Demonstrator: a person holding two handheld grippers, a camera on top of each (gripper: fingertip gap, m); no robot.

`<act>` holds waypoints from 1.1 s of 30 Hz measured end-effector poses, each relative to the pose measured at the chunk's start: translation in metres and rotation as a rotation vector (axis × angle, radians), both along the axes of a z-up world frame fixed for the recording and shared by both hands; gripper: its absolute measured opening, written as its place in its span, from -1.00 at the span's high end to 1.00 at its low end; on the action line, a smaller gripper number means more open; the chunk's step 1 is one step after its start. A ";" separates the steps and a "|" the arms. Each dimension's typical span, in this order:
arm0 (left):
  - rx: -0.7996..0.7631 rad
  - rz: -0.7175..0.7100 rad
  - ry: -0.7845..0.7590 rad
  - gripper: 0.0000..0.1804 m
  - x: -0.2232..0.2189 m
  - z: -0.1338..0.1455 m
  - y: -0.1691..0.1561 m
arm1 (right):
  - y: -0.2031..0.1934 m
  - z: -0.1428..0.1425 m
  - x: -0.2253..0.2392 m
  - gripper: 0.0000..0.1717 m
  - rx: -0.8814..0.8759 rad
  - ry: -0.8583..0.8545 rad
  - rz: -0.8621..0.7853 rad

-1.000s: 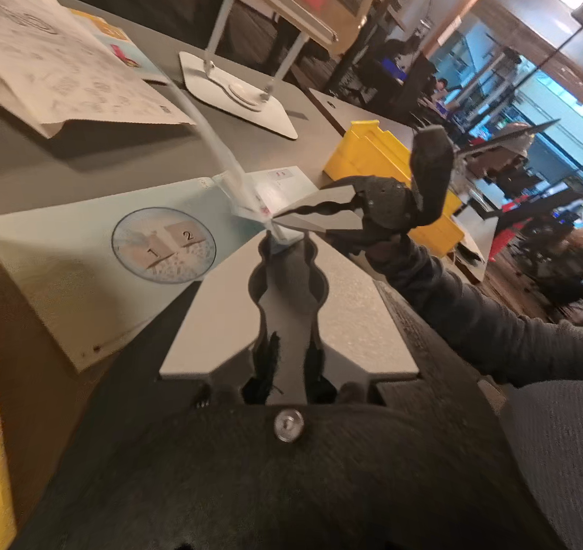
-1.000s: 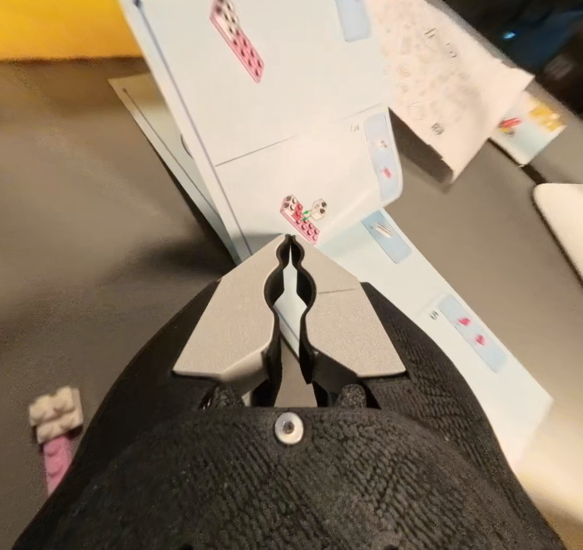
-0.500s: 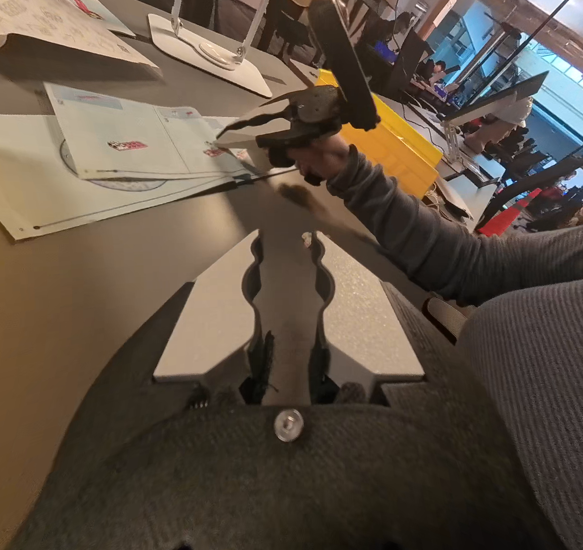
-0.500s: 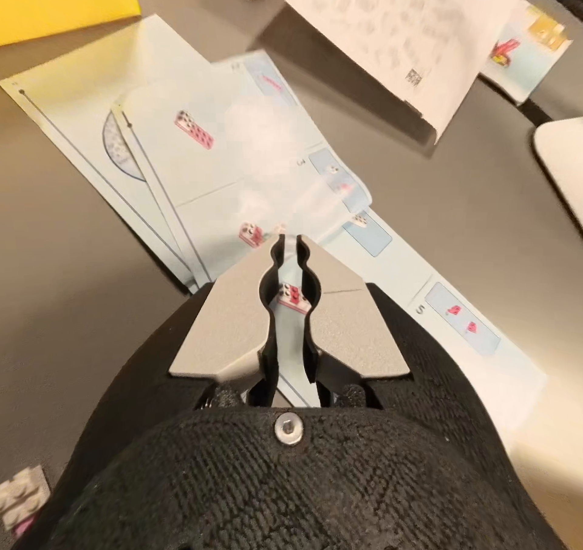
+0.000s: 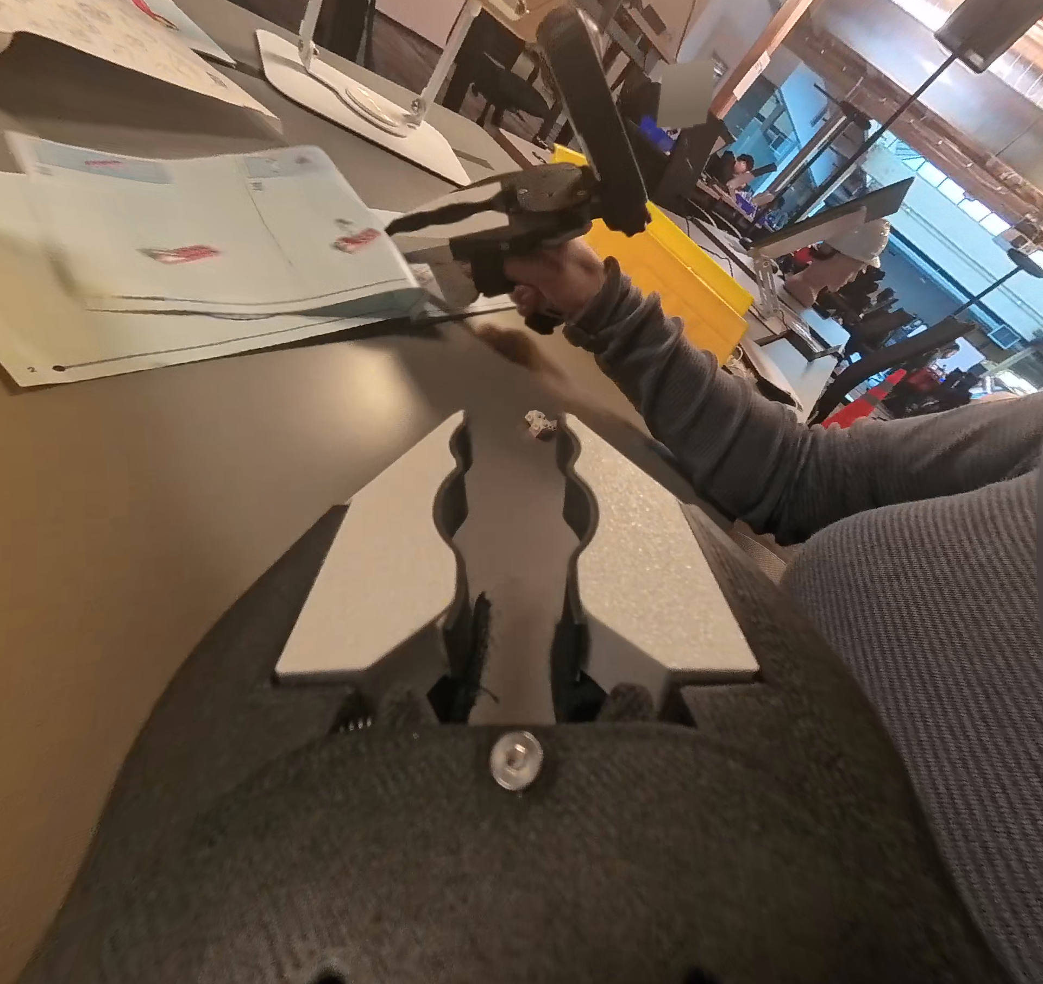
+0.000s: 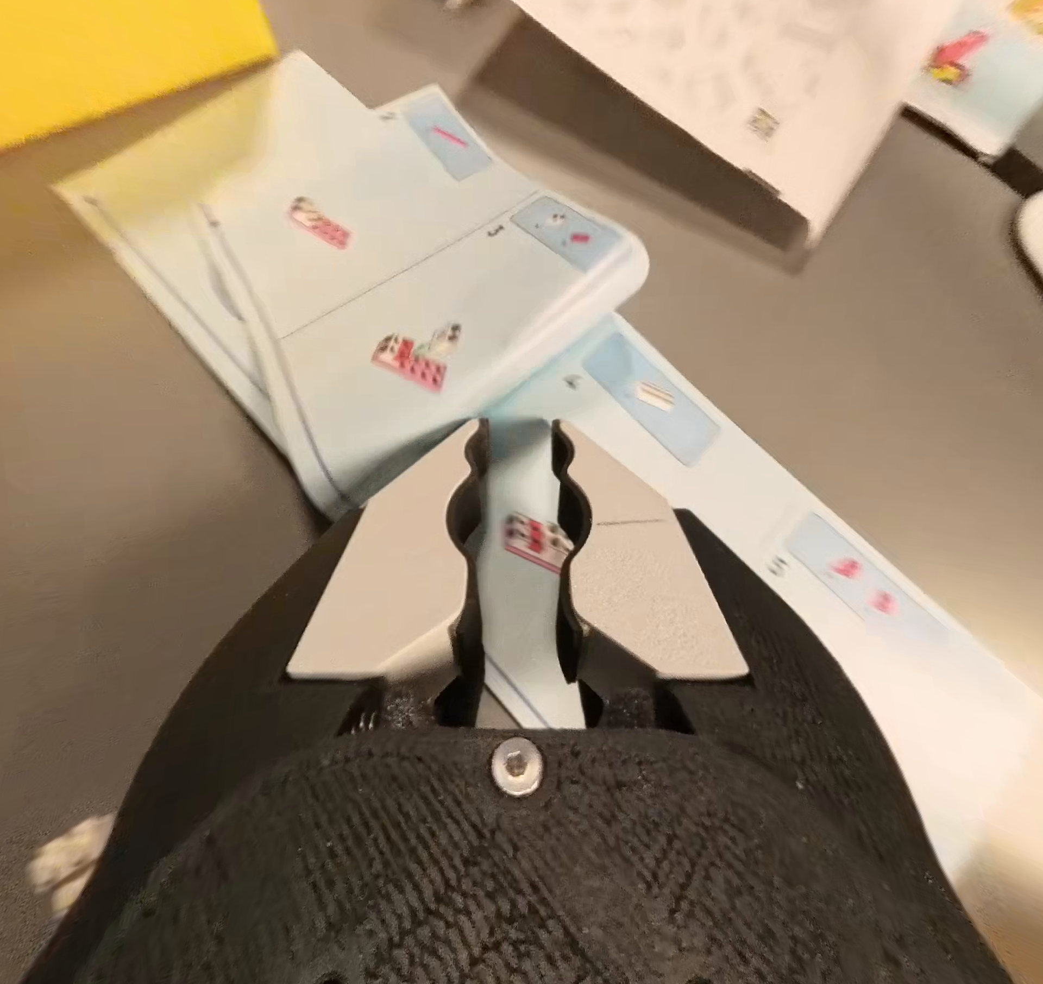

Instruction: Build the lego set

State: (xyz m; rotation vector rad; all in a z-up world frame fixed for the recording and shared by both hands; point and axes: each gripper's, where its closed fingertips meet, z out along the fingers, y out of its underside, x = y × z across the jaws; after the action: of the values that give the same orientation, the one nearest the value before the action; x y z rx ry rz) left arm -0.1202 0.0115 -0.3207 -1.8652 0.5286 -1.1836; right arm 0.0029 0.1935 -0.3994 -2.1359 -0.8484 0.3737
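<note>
While a second ago the right gripper point(image 6: 516, 426) was pinching a raised page of the light-blue instruction booklet point(image 6: 395, 291), its jaws are now standing apart with nothing between the pads, and the page is lying back down, curling at its fold over the sheet beneath. The left gripper point(image 5: 513, 421) is likewise showing open jaws, wider than a second ago, and it is now hovering over bare grey table point(image 5: 197, 477) rather than at the page's corner. It is pointing toward a small white brick point(image 5: 539, 425) that is sitting on the table just beyond its right fingertip, apart from both pads.

In the left wrist view the right gripper point(image 5: 395, 223) is hanging just above the booklet's near edge, carried by a hand point(image 5: 550, 285) in a grey sleeve; its fingertips are reading as dark blurred points. Whether they are brushing the paper cannot be told. The booklet is smeared by motion in both views, so its printed brick drawings are showing only as pink and white blotches. A pale blur at the lower left of the right wrist view is too soft to identify, and much of the booklet's lower page is being covered there by the gripper's body.

Farther out, a white printed sheet point(image 6: 705, 54) is lying beyond the booklet, a yellow bin point(image 5: 677, 268) is standing behind the right hand, and a white stand base point(image 5: 361, 105) is resting on the far table edge.
</note>
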 end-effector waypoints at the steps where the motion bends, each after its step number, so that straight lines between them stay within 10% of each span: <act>1: -0.001 -0.007 -0.003 0.69 0.001 0.000 0.000 | -0.003 0.002 -0.009 0.75 -0.012 0.034 0.031; 12: 0.032 -0.054 0.003 0.69 0.006 -0.003 -0.010 | -0.012 -0.007 -0.034 0.55 -0.037 -0.057 0.149; 21: 0.297 -0.005 -0.035 0.63 -0.040 0.060 -0.036 | -0.020 -0.002 -0.017 0.47 0.027 -0.047 0.137; 33: 0.141 0.706 -0.091 0.50 -0.251 0.080 0.010 | -0.025 0.109 0.110 0.70 0.831 0.116 -0.376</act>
State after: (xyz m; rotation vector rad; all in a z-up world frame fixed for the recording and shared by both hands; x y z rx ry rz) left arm -0.3717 0.0212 -0.2410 -1.6541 -0.1059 -0.7244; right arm 0.1126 0.1688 -0.2901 -1.4244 -0.4043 -0.0589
